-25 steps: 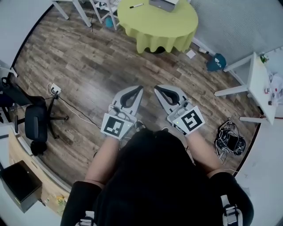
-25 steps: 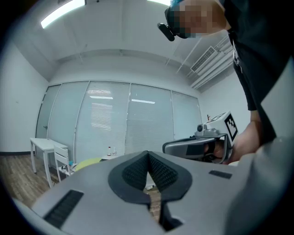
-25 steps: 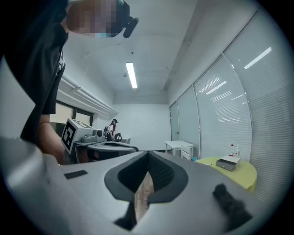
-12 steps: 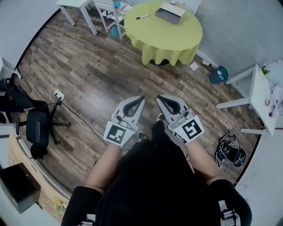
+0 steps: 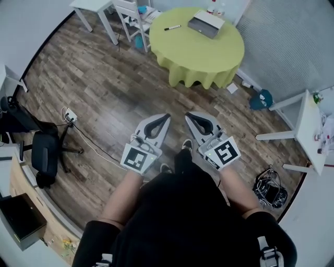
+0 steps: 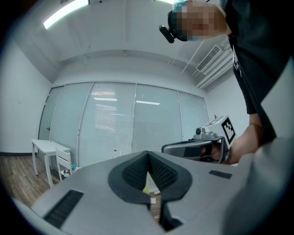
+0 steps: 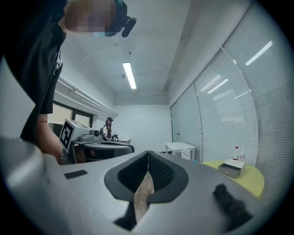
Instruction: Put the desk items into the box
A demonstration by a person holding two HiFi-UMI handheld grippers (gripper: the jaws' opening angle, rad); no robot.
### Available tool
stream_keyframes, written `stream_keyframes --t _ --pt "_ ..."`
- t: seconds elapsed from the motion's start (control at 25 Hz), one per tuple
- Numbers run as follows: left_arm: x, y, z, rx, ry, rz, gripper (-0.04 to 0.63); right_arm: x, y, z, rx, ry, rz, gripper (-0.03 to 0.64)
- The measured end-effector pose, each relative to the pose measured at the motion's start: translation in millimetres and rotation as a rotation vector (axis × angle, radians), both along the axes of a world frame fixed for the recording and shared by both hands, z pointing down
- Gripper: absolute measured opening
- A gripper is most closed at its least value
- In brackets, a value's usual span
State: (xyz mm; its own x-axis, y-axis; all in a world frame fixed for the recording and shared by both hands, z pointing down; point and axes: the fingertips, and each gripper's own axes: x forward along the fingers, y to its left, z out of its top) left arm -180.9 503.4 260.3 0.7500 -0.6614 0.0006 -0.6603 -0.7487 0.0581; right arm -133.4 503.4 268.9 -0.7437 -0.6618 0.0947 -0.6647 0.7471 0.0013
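A round table under a yellow-green cloth (image 5: 198,52) stands ahead across the wooden floor. On it lie a black marker (image 5: 173,27) and a grey box (image 5: 206,24), with small bottles (image 5: 214,7) at its far edge. My left gripper (image 5: 166,118) and right gripper (image 5: 188,116) are held side by side at waist height, well short of the table. Both are shut with nothing between the pads. In the left gripper view, the left gripper (image 6: 147,154) has its jaws pressed together. The right gripper view shows the right gripper (image 7: 148,154) equally shut, with the grey box (image 7: 232,168) at the right.
A white desk (image 5: 96,6) and chair (image 5: 131,11) stand at the back left. A black office chair (image 5: 44,152) and a power strip (image 5: 67,111) with its cable are at the left. A white table (image 5: 309,107) and a cable bundle (image 5: 270,191) are at the right. A person (image 7: 109,127) stands far off.
Both grippers and I have moved forward across the floor. The round table now shows more fully and nearer in the head view. The jaws stay shut.
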Motion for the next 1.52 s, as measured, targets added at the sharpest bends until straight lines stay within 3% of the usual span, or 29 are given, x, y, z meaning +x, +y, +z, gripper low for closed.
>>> stream_keyframes --t 0.76,1.08,1.52 --pt "79 -137 5 -0.008 -0.029 -0.086 0.011 67 -137 5 -0.019 -0.024 -0.124 0.017" --pt "73 -192 12 -0.017 -0.035 -0.099 0.011 65 -191 12 -0.035 -0.016 -0.135 0.017" --pt "43 -306 25 -0.028 -0.019 -0.037 0.011 38 -302 21 -0.049 0.003 -0.067 0.017"
